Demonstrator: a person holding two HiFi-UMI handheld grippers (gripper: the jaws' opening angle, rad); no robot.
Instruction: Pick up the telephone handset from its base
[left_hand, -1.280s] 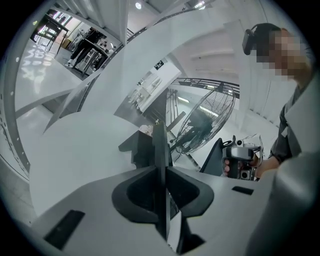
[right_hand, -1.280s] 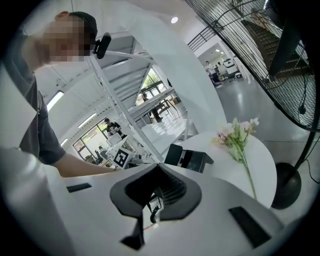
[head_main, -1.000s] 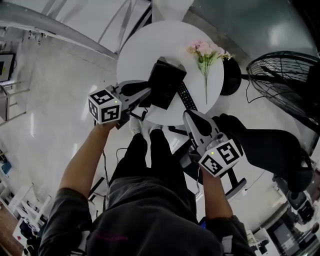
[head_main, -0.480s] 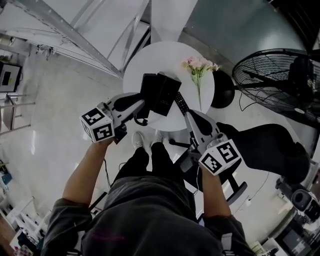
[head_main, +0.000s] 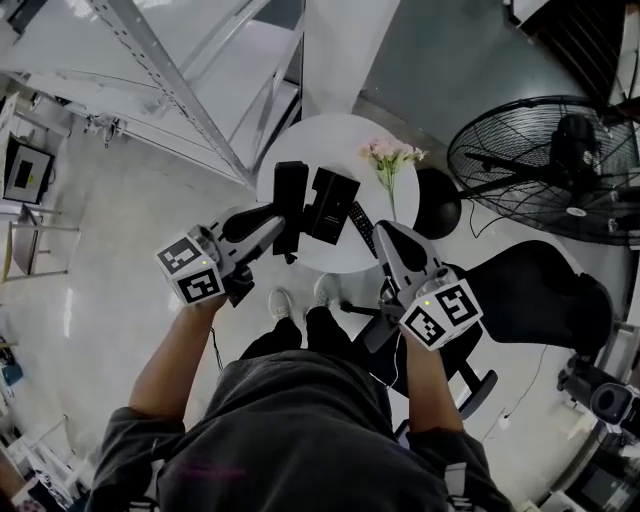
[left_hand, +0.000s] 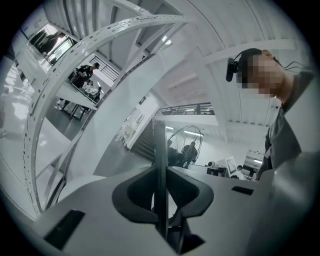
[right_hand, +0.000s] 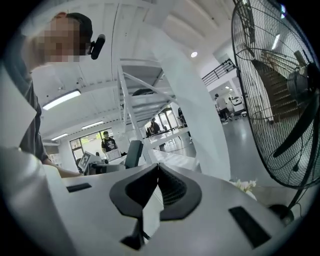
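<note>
Holding handset (head_main: 290, 195), left hand-held gripper (head_main: 281, 222) crosses table rim (head_main: 268, 170).

Open floor (head_main: 100, 250) lies at 8 to 9 o'clock of the round surface (head_main: 312, 140). A slanted steel beam (head_main: 170, 78) bars 10 o'clock, a pillar (head_main: 340, 50) 12, a fan (head_main: 560, 165) 2, a chair (head_main: 545, 295) 4. Phone base (head_main: 335, 202), flowers (head_main: 388, 162) and what may be a remote (head_main: 362, 226) leave only the far rim bare.

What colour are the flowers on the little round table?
The flowers are pale pink with green stems, clearest in the head view.
</note>
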